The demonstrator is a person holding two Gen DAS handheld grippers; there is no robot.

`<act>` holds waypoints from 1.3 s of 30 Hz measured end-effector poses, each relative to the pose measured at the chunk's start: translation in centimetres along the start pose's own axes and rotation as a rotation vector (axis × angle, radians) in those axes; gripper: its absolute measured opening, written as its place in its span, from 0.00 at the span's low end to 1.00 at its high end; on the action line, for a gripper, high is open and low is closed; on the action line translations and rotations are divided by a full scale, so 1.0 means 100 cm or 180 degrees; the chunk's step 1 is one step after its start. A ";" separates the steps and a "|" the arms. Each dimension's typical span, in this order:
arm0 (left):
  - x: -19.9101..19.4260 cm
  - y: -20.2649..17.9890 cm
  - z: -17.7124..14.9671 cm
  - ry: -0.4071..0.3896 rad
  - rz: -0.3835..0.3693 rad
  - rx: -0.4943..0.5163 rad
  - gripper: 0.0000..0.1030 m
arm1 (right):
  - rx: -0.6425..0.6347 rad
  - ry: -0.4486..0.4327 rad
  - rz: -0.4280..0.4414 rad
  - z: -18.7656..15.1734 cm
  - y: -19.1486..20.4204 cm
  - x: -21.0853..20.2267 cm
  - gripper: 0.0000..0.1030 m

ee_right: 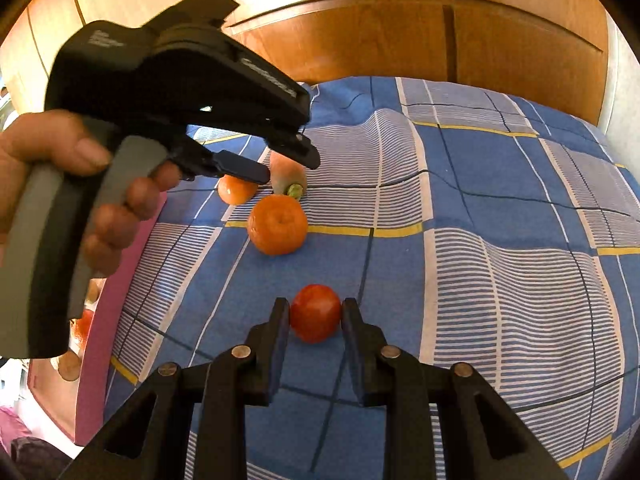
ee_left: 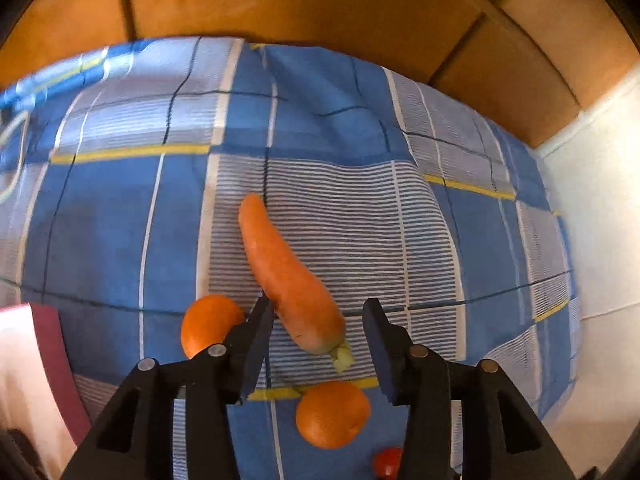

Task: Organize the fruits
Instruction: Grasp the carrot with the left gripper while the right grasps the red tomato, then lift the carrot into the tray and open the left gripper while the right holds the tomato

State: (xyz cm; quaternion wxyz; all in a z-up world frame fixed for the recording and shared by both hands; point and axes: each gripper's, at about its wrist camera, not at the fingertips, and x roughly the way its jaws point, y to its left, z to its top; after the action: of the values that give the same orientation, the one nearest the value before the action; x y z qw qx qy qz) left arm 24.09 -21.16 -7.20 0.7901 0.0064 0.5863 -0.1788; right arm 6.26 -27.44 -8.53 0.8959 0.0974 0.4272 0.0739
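A carrot lies on the blue checked bedsheet, stem end toward me. My left gripper is open, its fingers on either side of the carrot's thick end. One orange lies left of the left finger, another lies below the carrot. In the right wrist view my right gripper is shut on a red tomato resting on the sheet. That view also shows the near orange, the far orange, the carrot's end and the left gripper above them.
A wooden headboard runs behind the bed. A pink edge borders the sheet at the left. A white wall stands at the right. The tomato shows at the bottom of the left wrist view.
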 end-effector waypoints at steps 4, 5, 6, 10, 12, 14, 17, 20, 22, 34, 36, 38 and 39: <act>0.006 -0.021 0.000 -0.0035 0.0347 0.0437 0.47 | 0.0015 0.0000 0.0019 0.000 -0.001 0.000 0.26; 0.007 -0.021 -0.001 -0.0017 0.0367 0.0463 0.49 | 0.0025 -0.0001 0.0025 0.000 -0.002 0.001 0.26; 0.009 -0.019 0.000 0.0011 0.0335 0.0406 0.51 | 0.0027 0.0000 0.0026 0.000 -0.002 0.001 0.26; 0.003 -0.005 0.010 0.0011 -0.0015 0.0125 0.50 | 0.0023 0.0008 0.0032 -0.001 -0.001 0.002 0.26; 0.002 0.000 0.016 0.0038 -0.0153 0.0043 0.46 | 0.0026 0.0030 0.0030 -0.001 -0.002 0.004 0.26; 0.009 0.001 0.022 0.0166 -0.0068 0.0081 0.44 | 0.0043 0.0047 0.0032 -0.002 -0.002 0.006 0.26; 0.018 -0.002 0.025 0.0281 -0.0079 0.0099 0.51 | 0.0043 0.0043 0.0026 -0.002 -0.004 0.005 0.26; 0.024 -0.004 0.028 0.0329 -0.0114 0.0004 0.46 | 0.0048 0.0033 0.0021 -0.002 -0.005 0.004 0.26; 0.025 -0.009 0.027 0.0266 -0.0039 0.0029 0.47 | 0.0049 0.0030 0.0021 -0.003 -0.006 0.004 0.26; 0.014 -0.034 -0.003 -0.0108 0.0009 0.0412 0.34 | 0.0044 0.0001 0.0044 -0.005 -0.008 0.003 0.25; 0.005 -0.031 -0.013 -0.0159 -0.0016 0.0428 0.33 | 0.0058 0.0003 0.0067 -0.006 -0.010 0.003 0.25; -0.008 -0.029 -0.024 -0.0255 -0.0030 0.0489 0.33 | 0.0080 0.0008 0.0064 -0.005 -0.012 0.002 0.25; -0.013 -0.025 -0.029 -0.0306 -0.0037 0.0513 0.33 | 0.0084 0.0009 0.0046 -0.005 -0.012 0.001 0.25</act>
State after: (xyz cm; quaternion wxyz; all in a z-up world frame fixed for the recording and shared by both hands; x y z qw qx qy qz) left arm 20.37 -22.54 -6.37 0.8132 0.0580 0.5315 -0.2300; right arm 6.03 -28.48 -9.21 0.8933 0.1122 0.4287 0.0749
